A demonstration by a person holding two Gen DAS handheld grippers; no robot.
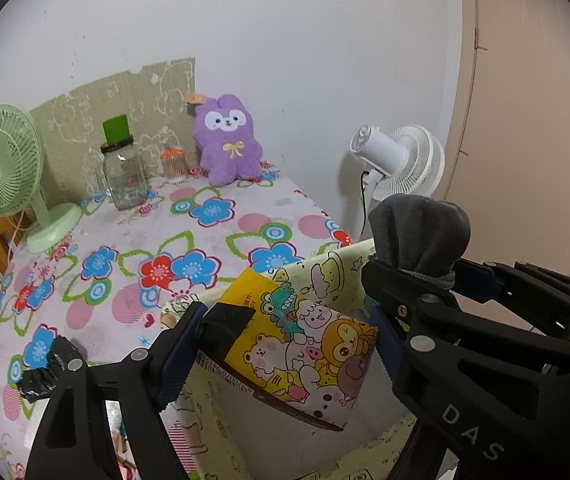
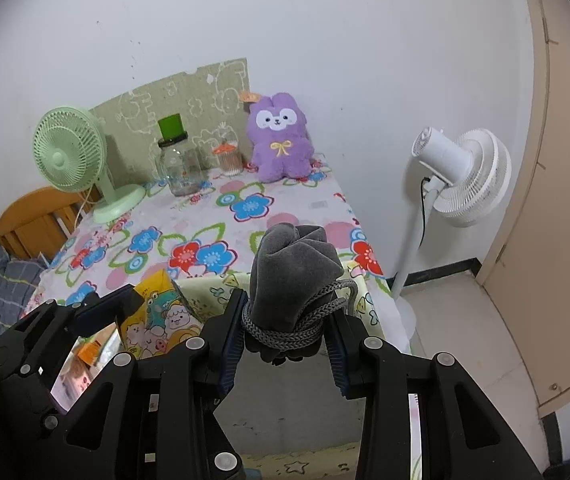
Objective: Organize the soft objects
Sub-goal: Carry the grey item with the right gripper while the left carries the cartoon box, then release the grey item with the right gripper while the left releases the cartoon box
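While both grippers hang over the near edge of the table (image 2: 293, 200), each one has something soft between its jaws. The right gripper (image 2: 289, 334) pinches a grey velvet drawstring pouch (image 2: 295, 268) at its cord-wrapped neck; both pads press on the cord and the pouch body stands up above the jaws. The left gripper (image 1: 297, 340) has its jaws spread wide around a cartoon-printed pack (image 1: 309, 344), yellow with animal figures. Its left pad touches the pack's upper left corner; the right pad's contact is hidden behind the right gripper's frame, so a firm grip cannot be confirmed. The pack sits tilted inside a fabric storage bin (image 1: 325, 276), pale yellow with printed doodles and a white lining, at the table's near right corner. The pouch is above the bin's right rim, just beside the pack.

Table is covered with a floral cloth. At the back against the wall: purple plush bunny (image 2: 279, 138) upright, small orange-lidded container (image 2: 229, 158), glass jar (image 2: 179, 168) with a green cap, green desk fan (image 2: 71, 148) at left. White standing fan (image 2: 461, 176) is on the floor to the right, a wooden chair (image 2: 33, 220) at left.
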